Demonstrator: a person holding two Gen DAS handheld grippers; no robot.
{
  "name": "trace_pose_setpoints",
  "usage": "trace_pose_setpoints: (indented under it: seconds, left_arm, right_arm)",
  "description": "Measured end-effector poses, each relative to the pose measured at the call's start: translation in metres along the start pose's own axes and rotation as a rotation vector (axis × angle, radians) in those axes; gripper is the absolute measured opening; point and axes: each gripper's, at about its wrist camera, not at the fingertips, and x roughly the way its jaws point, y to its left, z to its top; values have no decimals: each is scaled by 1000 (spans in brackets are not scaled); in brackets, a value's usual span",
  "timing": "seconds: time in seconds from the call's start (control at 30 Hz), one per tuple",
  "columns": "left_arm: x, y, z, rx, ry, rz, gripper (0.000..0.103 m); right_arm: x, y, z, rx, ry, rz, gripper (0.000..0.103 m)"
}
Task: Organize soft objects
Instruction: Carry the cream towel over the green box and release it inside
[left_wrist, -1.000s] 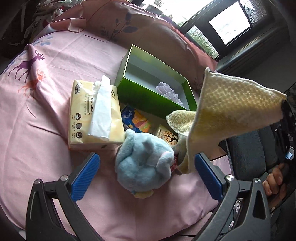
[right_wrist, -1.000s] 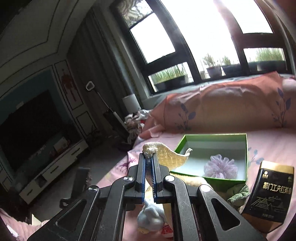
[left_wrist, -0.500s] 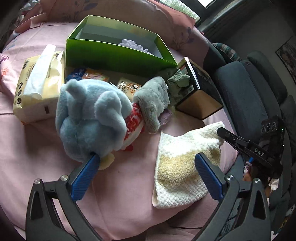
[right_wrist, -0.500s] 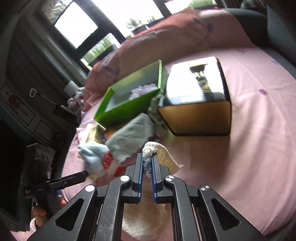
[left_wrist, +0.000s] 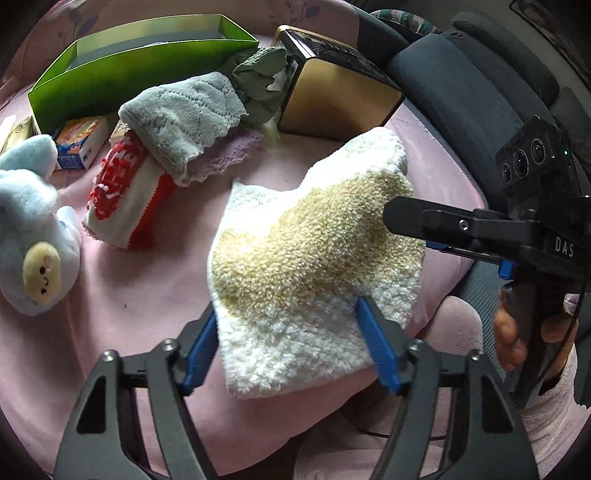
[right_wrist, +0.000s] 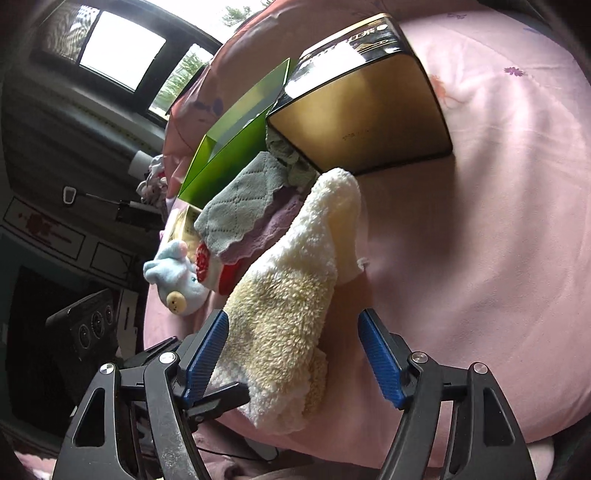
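A cream and yellow fluffy towel (left_wrist: 310, 254) lies on the pink bed (left_wrist: 129, 288); it also shows in the right wrist view (right_wrist: 295, 317). My left gripper (left_wrist: 291, 339) is open, its blue pads astride the towel's near edge. My right gripper (right_wrist: 293, 343) is open with the towel between its fingers, not pinched; it shows from the side in the left wrist view (left_wrist: 443, 225). A grey cloth (left_wrist: 184, 118), a purple cloth (left_wrist: 229, 155), a red and white cloth (left_wrist: 122, 192) and a blue plush toy (left_wrist: 33, 229) lie to the left.
A green open box (left_wrist: 122, 70) stands at the back left. A gold and black box (left_wrist: 332, 92) stands behind the towel, with a dark green cloth (left_wrist: 258, 81) beside it. Small packets (left_wrist: 77, 144) lie before the green box. A grey sofa (left_wrist: 461, 92) is right.
My right gripper laid the towel on the bed and opened, letting it go. My left gripper moved right, off the plush toy, and now straddles the towel's near edge.
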Motion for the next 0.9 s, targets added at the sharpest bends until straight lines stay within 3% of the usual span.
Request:
trace_pose_setpoints:
  seconds: [0.07, 0.13, 0.17, 0.2, 0.33, 0.6, 0.9]
  left_arm:
    - [2, 0, 0, 8, -7, 2, 50]
    - [4, -1, 2, -3, -20, -32, 33]
    - [3, 2, 2, -17, -26, -51, 24]
    - [2, 2, 1, -26, -31, -62, 22]
    - [-7, 7, 1, -60, -58, -114, 12]
    - [-71, 6, 31, -18, -224, -99, 12]
    - [-144, 34, 132, 10, -396, 37, 12]
  right_arm:
    - [3, 5, -2, -21, 6, -10, 74]
    - [5, 8, -4, -39, 10, -2, 68]
    - [5, 8, -6, -48, 12, 2, 59]
    - [4, 9, -6, -60, 13, 2, 47]
    - [2, 22, -6, -123, 0, 3, 17]
    - [-14, 85, 28, -296, -89, 40, 12]
    - [-23, 185, 115, -505, -241, 63, 12]
